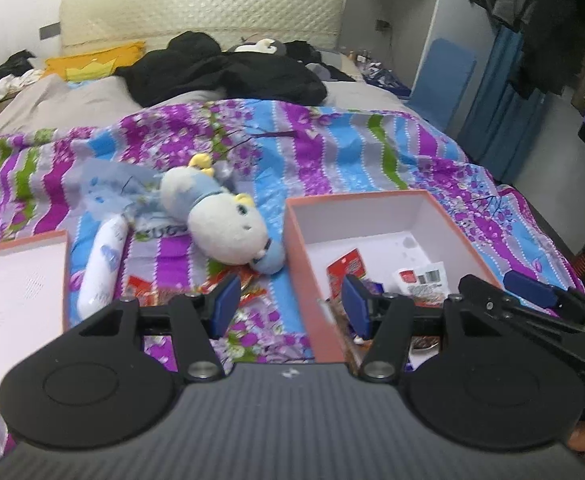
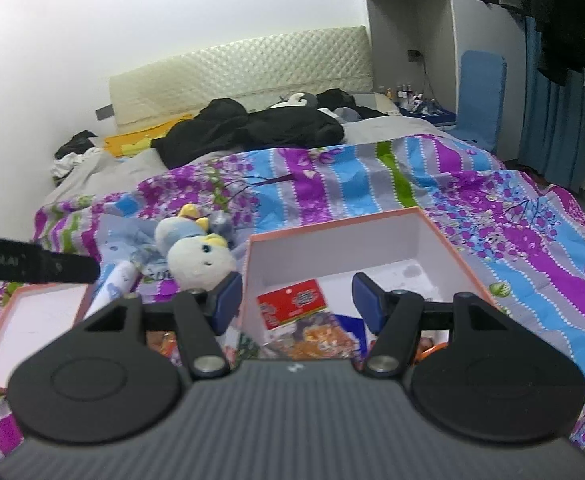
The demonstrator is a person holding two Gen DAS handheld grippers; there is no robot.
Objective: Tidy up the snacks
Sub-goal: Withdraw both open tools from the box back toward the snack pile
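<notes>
A pink-orange box (image 1: 372, 216) with a white inside stands open on the flowered bedspread. In it lie a red snack packet (image 1: 346, 268) and a white packet (image 1: 420, 280). My left gripper (image 1: 292, 306) hangs open above the box's left wall, nothing between its blue pads. More red snack packets (image 1: 148, 292) lie on the bedspread under its left finger. In the right wrist view my right gripper (image 2: 297, 304) is open over the box (image 2: 332, 240), above the red packet (image 2: 292, 304) and an orange-purple packet (image 2: 316, 336). Neither gripper holds anything.
The box's lid (image 1: 12, 280) lies upturned at the left. A white and blue plush toy (image 1: 220, 224) and a white bottle (image 1: 102, 268) lie between lid and box. Black clothes (image 1: 220, 68) are piled near the headboard. The bed's right edge drops to the floor.
</notes>
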